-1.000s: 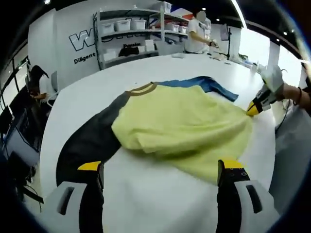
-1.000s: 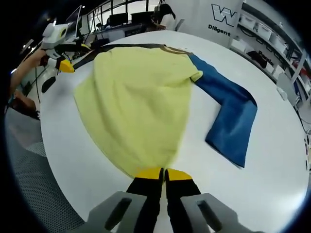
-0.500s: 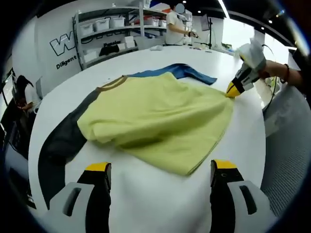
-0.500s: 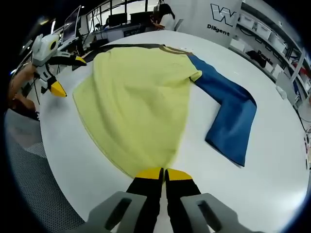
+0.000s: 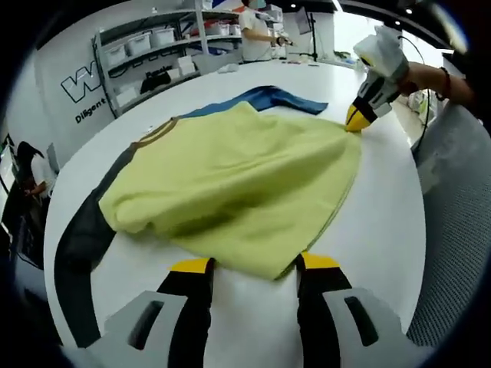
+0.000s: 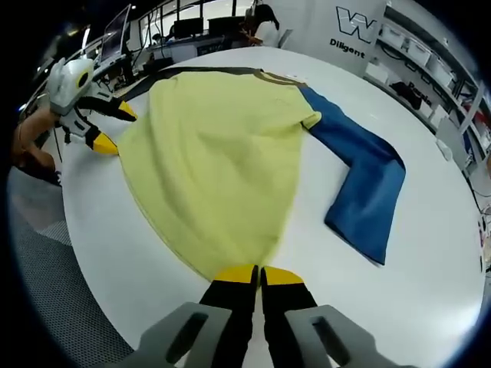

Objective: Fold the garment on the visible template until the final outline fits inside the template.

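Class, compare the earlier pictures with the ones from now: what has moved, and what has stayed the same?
The left gripper has come in to the near hem of the yellow shirt, its open jaws now on either side of the corner. The right gripper stays shut on the opposite hem corner. The blue sleeve and white table are unchanged.

The folded yellow cloth body (image 5: pixel 238 176) hides most of the garment's dark grey sleeve (image 5: pixel 80 238) near the white table's (image 5: pixel 383 230) edge.
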{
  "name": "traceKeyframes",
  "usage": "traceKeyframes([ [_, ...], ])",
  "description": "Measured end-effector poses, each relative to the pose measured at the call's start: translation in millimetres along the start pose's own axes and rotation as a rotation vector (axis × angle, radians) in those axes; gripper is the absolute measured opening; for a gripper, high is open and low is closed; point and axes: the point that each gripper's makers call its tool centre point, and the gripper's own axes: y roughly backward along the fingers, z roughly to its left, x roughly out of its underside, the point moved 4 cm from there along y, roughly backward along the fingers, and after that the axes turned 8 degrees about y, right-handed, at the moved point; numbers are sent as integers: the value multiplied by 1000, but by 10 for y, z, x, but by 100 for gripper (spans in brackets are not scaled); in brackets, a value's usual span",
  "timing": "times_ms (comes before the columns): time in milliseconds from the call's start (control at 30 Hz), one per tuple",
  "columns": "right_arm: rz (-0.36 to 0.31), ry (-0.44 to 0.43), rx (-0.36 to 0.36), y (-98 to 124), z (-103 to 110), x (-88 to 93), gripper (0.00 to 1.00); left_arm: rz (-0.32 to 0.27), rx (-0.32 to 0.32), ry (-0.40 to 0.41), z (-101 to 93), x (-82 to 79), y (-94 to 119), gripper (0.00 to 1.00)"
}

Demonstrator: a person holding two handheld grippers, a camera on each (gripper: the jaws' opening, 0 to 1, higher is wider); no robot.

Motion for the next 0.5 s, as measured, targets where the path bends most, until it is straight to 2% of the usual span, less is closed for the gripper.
traceKeyframes([
  [67, 0, 2, -1, 1, 1, 0, 0, -1, -3, -2, -10, -4, 1, 29],
  [267, 1, 6, -3, 1, 3, 0, 0, 5, -20, -62, -9, -30, 6, 18],
  [333, 2, 8, -3, 2, 4, -1, 0, -11, -21, -66, -23, -76, 40, 13],
  [500, 0, 3, -9, 1, 1, 2, 0, -75, -29, -74, -35, -360, 152, 11],
])
